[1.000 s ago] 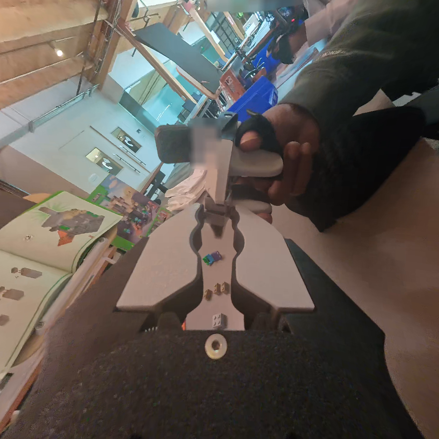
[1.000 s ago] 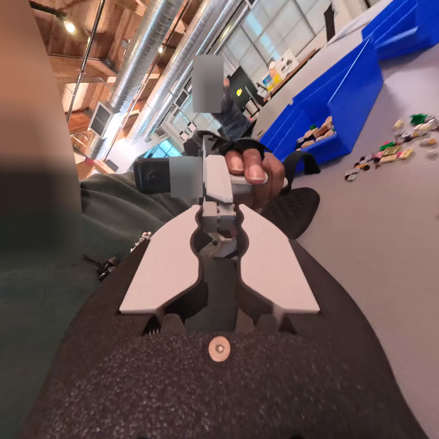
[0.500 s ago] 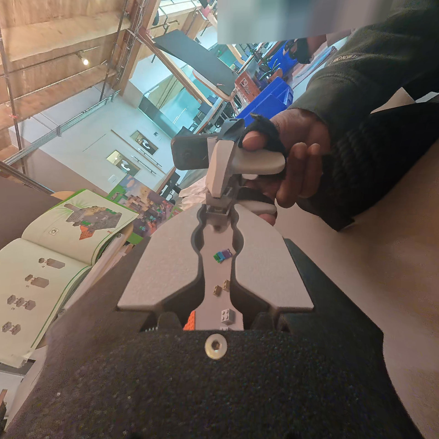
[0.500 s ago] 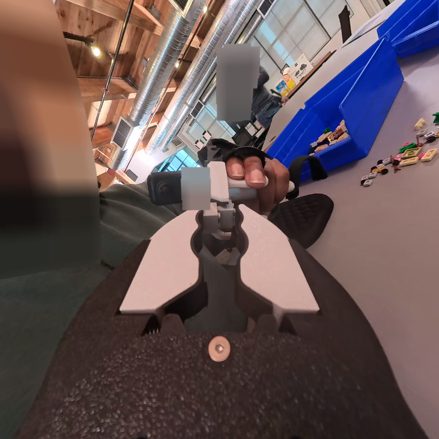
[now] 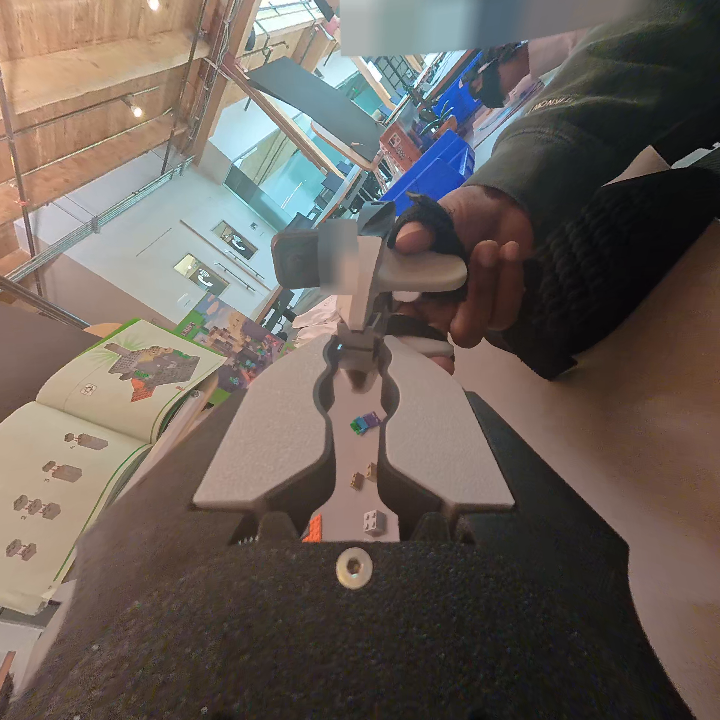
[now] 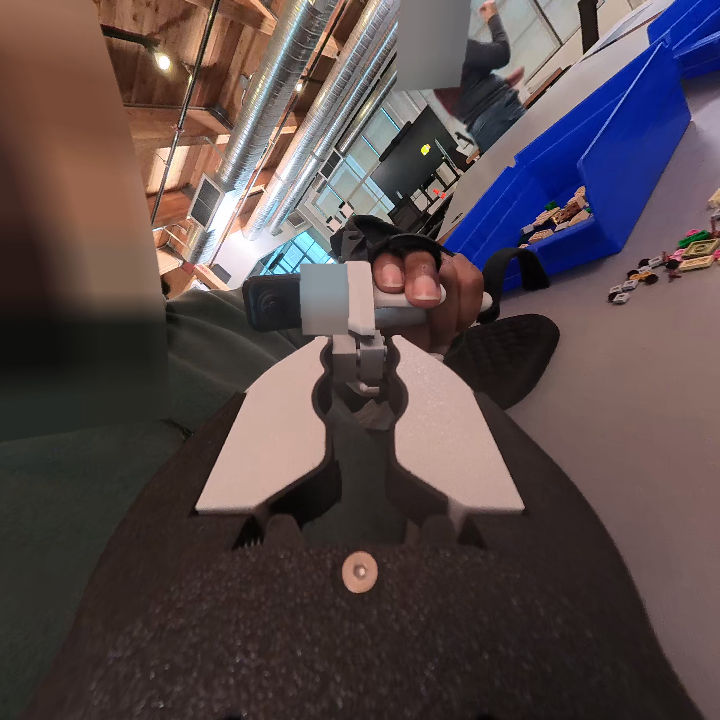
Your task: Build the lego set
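The pale tabletop (image 5: 584, 448) carried an open instruction booklet (image 5: 78, 428) at the left and a blue bin (image 6: 623, 163) of bricks far right. The left gripper (image 5: 356, 350) and right gripper (image 6: 360, 362) faced each other tip to tip, each clamped on the same small grey brick assembly (image 5: 355, 343), held above the tabletop. Below it lay a grey brick (image 5: 375, 522) and a purple-green piece (image 5: 365, 422).

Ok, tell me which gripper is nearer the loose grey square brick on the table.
Left. The grey square brick lies on the table beneath the left gripper, showing between its fingers near their base; the right gripper is farther on, facing the left one's fingertips.
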### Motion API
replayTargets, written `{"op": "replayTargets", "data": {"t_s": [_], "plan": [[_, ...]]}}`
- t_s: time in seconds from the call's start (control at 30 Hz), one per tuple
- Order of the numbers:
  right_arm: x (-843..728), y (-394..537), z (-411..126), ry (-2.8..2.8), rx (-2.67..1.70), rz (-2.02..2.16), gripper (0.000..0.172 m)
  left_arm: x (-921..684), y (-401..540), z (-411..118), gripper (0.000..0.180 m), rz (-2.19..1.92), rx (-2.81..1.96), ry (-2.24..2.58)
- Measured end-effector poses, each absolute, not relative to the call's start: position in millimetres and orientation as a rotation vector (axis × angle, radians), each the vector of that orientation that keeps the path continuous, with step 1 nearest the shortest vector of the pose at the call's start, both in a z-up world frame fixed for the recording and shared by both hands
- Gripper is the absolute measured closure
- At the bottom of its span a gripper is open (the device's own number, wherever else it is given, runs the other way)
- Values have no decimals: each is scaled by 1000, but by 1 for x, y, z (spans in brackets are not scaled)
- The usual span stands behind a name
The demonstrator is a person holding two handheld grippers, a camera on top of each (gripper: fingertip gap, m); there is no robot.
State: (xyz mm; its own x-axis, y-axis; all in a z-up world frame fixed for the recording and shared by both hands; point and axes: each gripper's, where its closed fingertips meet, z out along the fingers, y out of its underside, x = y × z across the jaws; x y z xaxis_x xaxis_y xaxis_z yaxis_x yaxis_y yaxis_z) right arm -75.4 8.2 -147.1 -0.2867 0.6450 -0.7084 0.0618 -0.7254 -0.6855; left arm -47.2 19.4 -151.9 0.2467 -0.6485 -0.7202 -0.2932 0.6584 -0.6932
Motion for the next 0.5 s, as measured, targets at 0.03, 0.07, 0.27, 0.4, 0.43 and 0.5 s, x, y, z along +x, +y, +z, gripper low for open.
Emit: {"op": "replayTargets", "data": {"t_s": [0.03,0.07,0.27,0.4,0.43,0.5], "plan": [[-75,7,-147,-887,-1578,2074,147,-47,18,-152,162,-301,-878,1352],[-75,6,-147,-894,-1580,2081,147,-47,17,-152,162,-305,-876,1357],[-75,2,-146,-932,-1570,2067,147,-47,14,-151,162,-316,-870,1385],[-75,1,-143,-919,-1547,2081,147,-46,13,-148,162,-306,-863,1382],[-75,1,-142,-898,-1541,2092,147,-46,13,-147,162,-296,-861,1379],[-76,0,-140,-862,-1526,2129,147,-46,12,-146,162,-298,-854,1381]]}}
